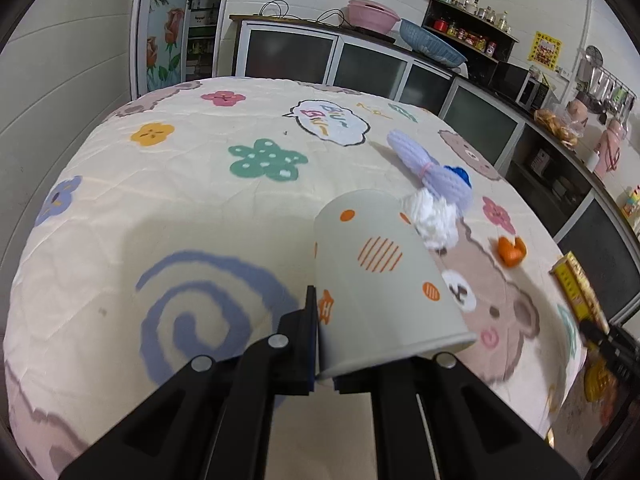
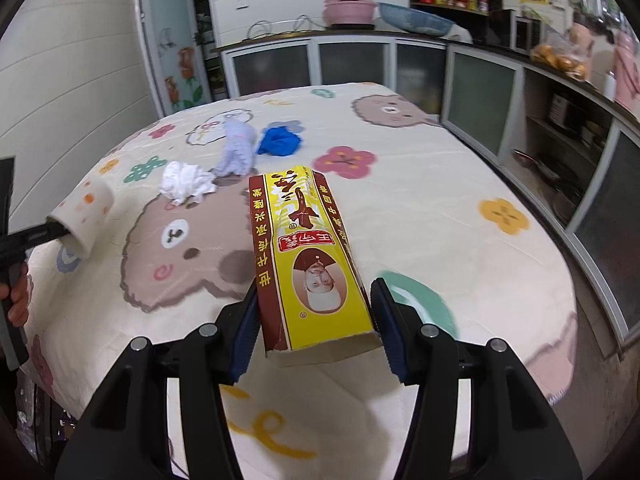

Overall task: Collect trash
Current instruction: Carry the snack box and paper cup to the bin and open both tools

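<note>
Above tablecloth [image 1: 192, 168], left hand-held gripper [image 1: 326, 368] pinches cup [image 1: 380, 276] (rim).

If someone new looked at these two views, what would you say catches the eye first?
Most striking is the yellow-and-red printed cardboard box, gripped between the blue pads of the right tool above the cartoon bear tablecloth. Next is the white paper cup with orange dots, clamped by its rim in the left tool. Beyond the cup lie a crumpled white tissue and a lilac foam net sleeve.
</note>
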`<state>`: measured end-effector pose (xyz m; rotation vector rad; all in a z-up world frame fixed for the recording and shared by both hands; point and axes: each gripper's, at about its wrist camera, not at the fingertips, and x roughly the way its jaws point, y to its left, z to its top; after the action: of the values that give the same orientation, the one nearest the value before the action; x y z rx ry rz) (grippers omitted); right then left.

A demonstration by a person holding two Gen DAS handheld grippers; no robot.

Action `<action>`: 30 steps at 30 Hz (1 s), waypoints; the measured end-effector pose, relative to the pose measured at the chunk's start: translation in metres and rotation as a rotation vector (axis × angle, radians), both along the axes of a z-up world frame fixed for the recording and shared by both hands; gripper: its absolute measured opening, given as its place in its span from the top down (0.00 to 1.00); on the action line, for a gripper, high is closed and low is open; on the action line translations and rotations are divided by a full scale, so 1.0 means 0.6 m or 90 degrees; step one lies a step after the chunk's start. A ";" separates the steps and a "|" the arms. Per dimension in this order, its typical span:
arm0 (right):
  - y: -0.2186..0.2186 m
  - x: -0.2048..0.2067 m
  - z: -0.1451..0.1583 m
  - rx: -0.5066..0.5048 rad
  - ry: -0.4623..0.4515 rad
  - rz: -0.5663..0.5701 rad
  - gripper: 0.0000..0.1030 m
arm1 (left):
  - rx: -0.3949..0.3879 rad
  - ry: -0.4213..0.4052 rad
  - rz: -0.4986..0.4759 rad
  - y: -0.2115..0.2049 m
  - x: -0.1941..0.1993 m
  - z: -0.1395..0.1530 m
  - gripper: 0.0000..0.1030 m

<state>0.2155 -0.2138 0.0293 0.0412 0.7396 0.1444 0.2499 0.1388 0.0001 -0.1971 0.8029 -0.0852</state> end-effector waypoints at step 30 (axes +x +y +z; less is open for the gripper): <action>-0.185 -0.205 0.021 -0.003 -0.036 -0.176 0.51 | 0.027 -0.033 -0.257 -0.279 -0.137 0.030 0.95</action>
<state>0.0925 -0.3247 0.0420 0.1338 0.6709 -0.1189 0.1680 -0.0289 0.0178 0.0104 0.7830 -0.4511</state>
